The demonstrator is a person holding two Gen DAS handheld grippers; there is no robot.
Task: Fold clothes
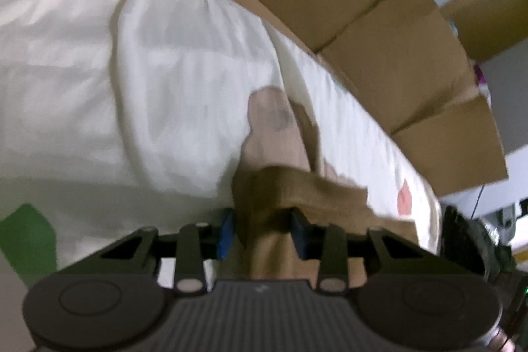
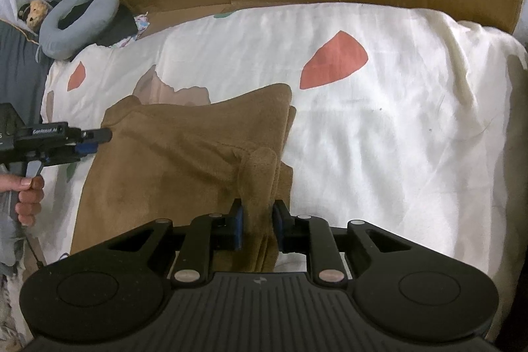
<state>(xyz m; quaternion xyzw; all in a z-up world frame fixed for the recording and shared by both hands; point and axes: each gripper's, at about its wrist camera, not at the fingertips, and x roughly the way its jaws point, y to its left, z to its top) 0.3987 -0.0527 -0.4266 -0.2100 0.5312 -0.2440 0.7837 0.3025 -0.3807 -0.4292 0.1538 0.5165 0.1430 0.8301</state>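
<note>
The left claw (image 2: 99,139), at the bed's (image 2: 379,137) left side, grips the far left corner of the brown garment (image 2: 171,160), yet only a small bunch sits between its pads, so that corner could slip free and spoil the fold. The right claw (image 2: 257,226) is clamped on a thick bunched ridge at the garment's right edge, near the bed's front edge; uneven pulling might skew the layers. The left wrist view is blurred, and the garment's near edge is hidden under the claws.

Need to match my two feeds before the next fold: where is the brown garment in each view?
Left wrist view: the brown garment sits low and centre, bunched between the left gripper pads.
Right wrist view: it spreads across the lower left and centre, one edge pinched in the right gripper.
Shared landmark: the white sheet with red patches, cardboard behind it.
</note>
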